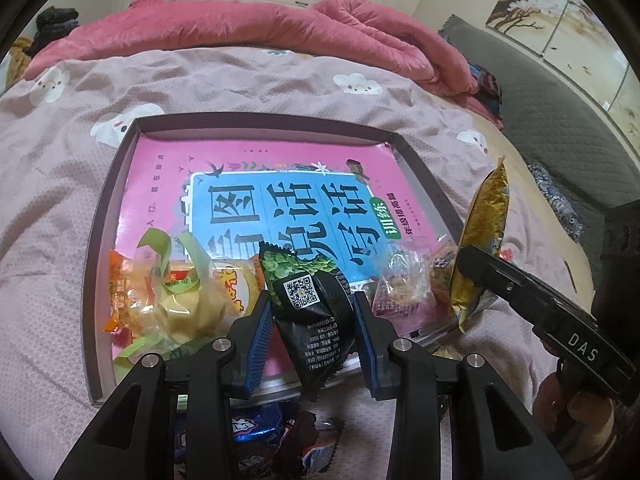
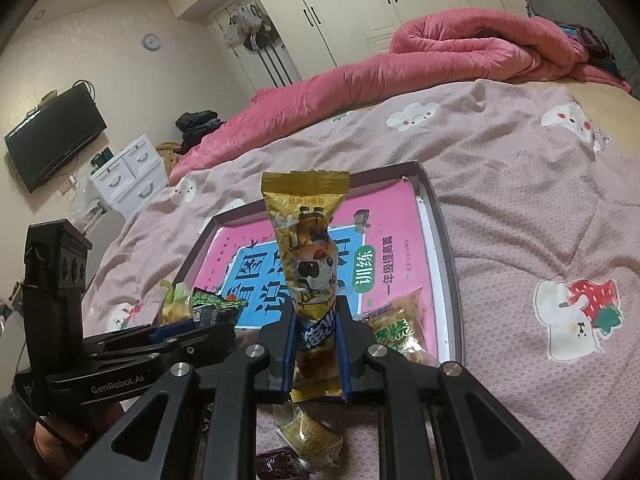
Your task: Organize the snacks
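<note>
My left gripper is shut on a black and green snack packet, held over the near edge of a shallow dark-rimmed box lined with a pink and blue book. My right gripper is shut on a tall gold snack packet, held upright over the box's near right corner; it shows in the left wrist view too. Several snacks lie in the box's near end: a yellow-green packet, a clear packet and an orange-yellow packet.
The box lies on a bed with a pink cartoon-print sheet. A rolled pink duvet lies at the far side. Loose snacks sit on the sheet below the grippers: blue and brown wrappers and a yellowish packet.
</note>
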{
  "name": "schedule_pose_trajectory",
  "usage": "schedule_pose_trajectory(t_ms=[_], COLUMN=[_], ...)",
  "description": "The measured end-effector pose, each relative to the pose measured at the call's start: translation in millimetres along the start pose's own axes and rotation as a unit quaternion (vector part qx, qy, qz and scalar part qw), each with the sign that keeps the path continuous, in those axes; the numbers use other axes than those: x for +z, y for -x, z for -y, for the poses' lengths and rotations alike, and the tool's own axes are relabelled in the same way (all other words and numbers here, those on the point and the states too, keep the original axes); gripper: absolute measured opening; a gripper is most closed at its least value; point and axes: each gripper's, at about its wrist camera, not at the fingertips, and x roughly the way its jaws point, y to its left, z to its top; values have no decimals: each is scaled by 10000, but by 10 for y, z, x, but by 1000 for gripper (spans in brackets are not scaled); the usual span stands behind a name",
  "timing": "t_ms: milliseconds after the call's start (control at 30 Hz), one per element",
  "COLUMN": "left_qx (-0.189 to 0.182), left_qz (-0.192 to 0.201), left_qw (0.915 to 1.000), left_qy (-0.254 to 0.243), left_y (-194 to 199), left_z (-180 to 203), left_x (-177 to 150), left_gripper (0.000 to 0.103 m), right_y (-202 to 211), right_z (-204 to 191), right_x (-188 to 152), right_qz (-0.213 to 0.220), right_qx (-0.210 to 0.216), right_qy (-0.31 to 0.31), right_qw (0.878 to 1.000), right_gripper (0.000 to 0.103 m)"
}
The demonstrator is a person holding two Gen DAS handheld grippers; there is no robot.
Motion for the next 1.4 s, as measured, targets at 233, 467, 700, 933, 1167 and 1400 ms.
schedule_pose_trajectory(t_ms=[233,467,700,933,1167,1400], left_qx=[1,24,44,63,45,-7], left_qz=[-11,-34,-43,-51,-57,-58], left_qw=[10000,10000,10000,10000,10000,10000], left_qy=[13,30,22,10,8,44], left_y=[-12,-34,-43,-51,-56,-48], left_z=[-13,-37,-40,-48,-48,-68], left_x=[2,3,-4,-12,-14,-16], left_gripper=[40,40,40,40,40,40], right_y=[-47,-137,-203,-255,-235,-148], right_z=[1,41,16,-16,-15,-8], right_x=[15,21,2,-3,-7,-1], right_qz=[5,-49,-79,-111,-99,-17], right_qx=[-154,-340,-467,-500,-441,-391], right_qy=[56,61,183,276,220,176], right_qw=[9999,9994,9987,9983,9987,9991], right_gripper=[18,18,18,18,20,28])
